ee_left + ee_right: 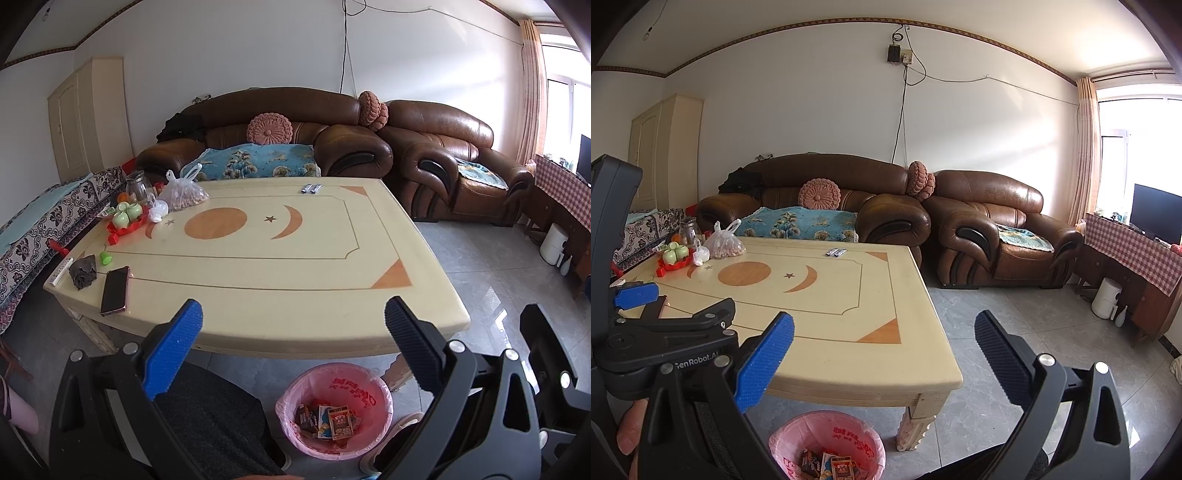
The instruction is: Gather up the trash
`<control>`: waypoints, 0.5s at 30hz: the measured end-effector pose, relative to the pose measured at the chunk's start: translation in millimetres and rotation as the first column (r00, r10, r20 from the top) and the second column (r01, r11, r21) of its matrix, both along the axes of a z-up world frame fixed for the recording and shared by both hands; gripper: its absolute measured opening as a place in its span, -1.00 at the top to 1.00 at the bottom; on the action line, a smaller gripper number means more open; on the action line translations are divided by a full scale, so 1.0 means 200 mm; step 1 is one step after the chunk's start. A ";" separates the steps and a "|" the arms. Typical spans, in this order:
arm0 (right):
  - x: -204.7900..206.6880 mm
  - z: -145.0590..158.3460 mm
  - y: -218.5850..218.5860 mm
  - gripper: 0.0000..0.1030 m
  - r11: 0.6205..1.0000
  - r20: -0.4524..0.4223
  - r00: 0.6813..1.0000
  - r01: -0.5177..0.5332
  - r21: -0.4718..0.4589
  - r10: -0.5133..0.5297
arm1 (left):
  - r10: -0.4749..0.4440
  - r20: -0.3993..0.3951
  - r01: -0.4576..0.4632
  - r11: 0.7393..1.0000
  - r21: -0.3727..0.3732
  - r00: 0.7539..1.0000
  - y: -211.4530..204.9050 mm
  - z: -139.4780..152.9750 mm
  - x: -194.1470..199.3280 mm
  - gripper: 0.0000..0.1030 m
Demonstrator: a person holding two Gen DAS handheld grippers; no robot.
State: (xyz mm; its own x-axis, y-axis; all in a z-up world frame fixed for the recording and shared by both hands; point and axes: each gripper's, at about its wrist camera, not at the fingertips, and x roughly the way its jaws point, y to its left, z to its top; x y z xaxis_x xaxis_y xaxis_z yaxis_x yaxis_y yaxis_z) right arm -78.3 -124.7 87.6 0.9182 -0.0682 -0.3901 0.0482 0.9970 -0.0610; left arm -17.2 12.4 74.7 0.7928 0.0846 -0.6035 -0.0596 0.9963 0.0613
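Observation:
A bin with a pink liner (334,410) stands on the floor under the near edge of the cream coffee table (258,258); it holds several cards and wrappers. It also shows in the right wrist view (827,443). Two small silver wrappers (311,189) lie at the table's far edge, also in the right wrist view (836,253). A dark crumpled wad (83,272) lies at the table's left corner. My left gripper (293,326) is open and empty above the near edge. My right gripper (884,341) is open and empty, to the right of the left one.
A phone (115,290), a green cap (106,257), a remote (61,271), a red tray of green cups (127,218), a glass jar (136,186) and a bag of nuts (184,194) sit on the table's left. Brown sofas (280,136) stand behind. A white appliance (1106,297) stands right.

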 end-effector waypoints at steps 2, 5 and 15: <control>0.00 0.00 0.00 -0.86 1.000 -0.001 1.000 0.000 0.003 0.000 | -0.007 -0.005 0.006 1.000 -0.007 1.000 0.00 0.00 0.00 -0.88; 0.00 0.00 0.01 -0.86 1.000 -0.008 1.000 -0.002 0.005 0.002 | -0.015 -0.012 0.015 1.000 -0.024 1.000 0.02 -0.01 0.01 -0.88; 0.01 0.01 0.02 -0.86 1.000 -0.007 1.000 0.000 0.004 0.000 | -0.015 0.002 0.015 1.000 -0.002 1.000 0.02 -0.01 0.00 -0.88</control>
State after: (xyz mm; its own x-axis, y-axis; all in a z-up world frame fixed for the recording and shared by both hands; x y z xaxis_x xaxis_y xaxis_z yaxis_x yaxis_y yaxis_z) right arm -75.6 -120.2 89.0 0.9153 -0.0672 -0.3972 0.0481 0.9972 -0.0577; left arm -16.6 16.1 73.6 0.7950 0.0712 -0.6025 -0.0443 0.9972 0.0595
